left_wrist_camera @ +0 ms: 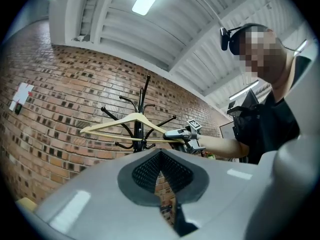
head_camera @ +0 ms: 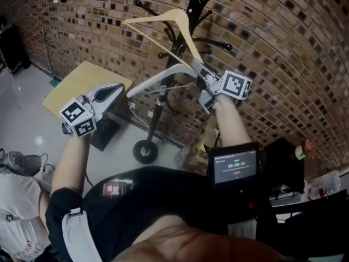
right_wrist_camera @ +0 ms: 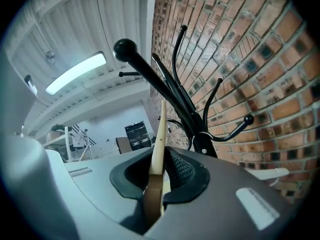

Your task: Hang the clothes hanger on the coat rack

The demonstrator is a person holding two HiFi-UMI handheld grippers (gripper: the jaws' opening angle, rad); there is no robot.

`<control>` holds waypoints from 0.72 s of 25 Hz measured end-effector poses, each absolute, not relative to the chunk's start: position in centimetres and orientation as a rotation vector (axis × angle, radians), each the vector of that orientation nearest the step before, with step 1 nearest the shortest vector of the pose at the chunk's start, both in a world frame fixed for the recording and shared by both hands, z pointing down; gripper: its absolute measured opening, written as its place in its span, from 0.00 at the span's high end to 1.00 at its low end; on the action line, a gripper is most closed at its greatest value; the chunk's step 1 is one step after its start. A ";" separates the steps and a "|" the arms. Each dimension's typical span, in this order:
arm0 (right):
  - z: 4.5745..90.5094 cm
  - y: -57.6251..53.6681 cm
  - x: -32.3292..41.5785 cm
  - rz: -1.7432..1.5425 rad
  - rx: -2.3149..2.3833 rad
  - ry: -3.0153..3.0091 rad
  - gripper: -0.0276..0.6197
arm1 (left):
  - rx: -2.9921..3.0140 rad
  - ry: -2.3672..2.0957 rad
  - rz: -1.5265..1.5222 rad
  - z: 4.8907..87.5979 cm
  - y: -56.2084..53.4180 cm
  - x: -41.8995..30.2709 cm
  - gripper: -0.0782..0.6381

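Against the brick wall stands the coat rack (head_camera: 157, 111). The wooden clothes hanger (head_camera: 180, 24) is raised beside its hooks, ready for hanging, one end clamped in the right gripper (head_camera: 200, 74). The left gripper (head_camera: 119, 88) waits closed and empty.

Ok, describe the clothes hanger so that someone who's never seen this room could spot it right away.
Find the brick wall and the black coat rack standing before it. In front of the rack's pegs is the clothes hanger, one end clamped in the right gripper's jaws. It is the only pale wooden triangle there, set against black metal pegs with ball tips.
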State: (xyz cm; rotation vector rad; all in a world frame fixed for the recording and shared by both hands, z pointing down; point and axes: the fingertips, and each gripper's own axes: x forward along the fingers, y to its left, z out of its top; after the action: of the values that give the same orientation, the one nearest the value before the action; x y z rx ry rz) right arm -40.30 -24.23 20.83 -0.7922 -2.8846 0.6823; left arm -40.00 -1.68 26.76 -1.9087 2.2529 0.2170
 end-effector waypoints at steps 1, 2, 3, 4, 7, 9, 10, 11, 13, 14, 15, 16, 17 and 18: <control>21.6 -24.6 -40.3 0.708 -0.776 -2.873 0.86 | -1.912 2.259 0.223 26.8 -1.8 -39.9 0.90; 22.2 -24.9 -40.2 0.729 -0.772 -2.867 0.86 | -1.916 2.267 0.227 26.9 -1.9 -39.8 0.90; 22.5 -25.1 -40.1 0.739 -0.783 -2.867 0.86 | -1.921 2.275 0.230 27.0 -2.0 -39.6 0.90; 22.6 -25.2 -39.9 0.733 -0.807 -2.873 0.86 | -1.925 2.279 0.232 27.1 -2.1 -39.5 0.90; 22.3 -25.1 -39.4 0.678 -0.876 -2.897 0.86 | -1.936 2.284 0.236 27.5 -2.3 -39.3 0.90; 22.4 -25.6 -39.4 0.658 -0.841 -2.922 0.85 | -1.941 2.273 0.229 27.8 -2.4 -39.2 0.90; 22.6 -26.1 -39.4 0.660 -0.791 -2.937 0.84 | -1.945 2.263 0.222 28.0 -2.5 -39.1 0.90; 22.7 -26.6 -39.4 0.649 -0.745 -2.953 0.82 | -1.949 2.255 0.214 28.1 -2.6 -39.0 0.90; 22.9 -27.5 -39.1 0.610 -0.686 -2.976 0.71 | -1.960 2.250 0.208 28.4 -2.9 -38.8 0.90; 23.1 -27.9 -38.9 0.591 -0.661 -2.984 0.68 | -1.967 2.248 0.213 28.4 -3.0 -38.7 0.90; 23.3 -28.2 -38.6 0.563 -0.635 -2.993 0.65 | -1.974 2.246 0.220 28.4 -3.2 -38.5 0.90; 23.5 -28.5 -38.3 0.525 -0.607 -3.004 0.64 | -1.984 2.245 0.224 28.5 -3.4 -38.3 0.90; 23.6 -28.9 -37.9 0.479 -0.577 -3.018 0.63 | -1.996 2.246 0.226 28.6 -3.7 -38.1 0.90; 23.8 -29.2 -37.4 0.430 -0.546 -3.034 0.62 | -2.008 2.249 0.225 28.8 -4.0 -37.9 0.90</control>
State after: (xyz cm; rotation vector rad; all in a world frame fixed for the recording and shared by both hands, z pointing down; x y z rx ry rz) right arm -37.43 -29.24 23.78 -0.5458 -3.0341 0.4304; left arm -37.91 -3.98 28.78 -2.0084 2.2495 0.2246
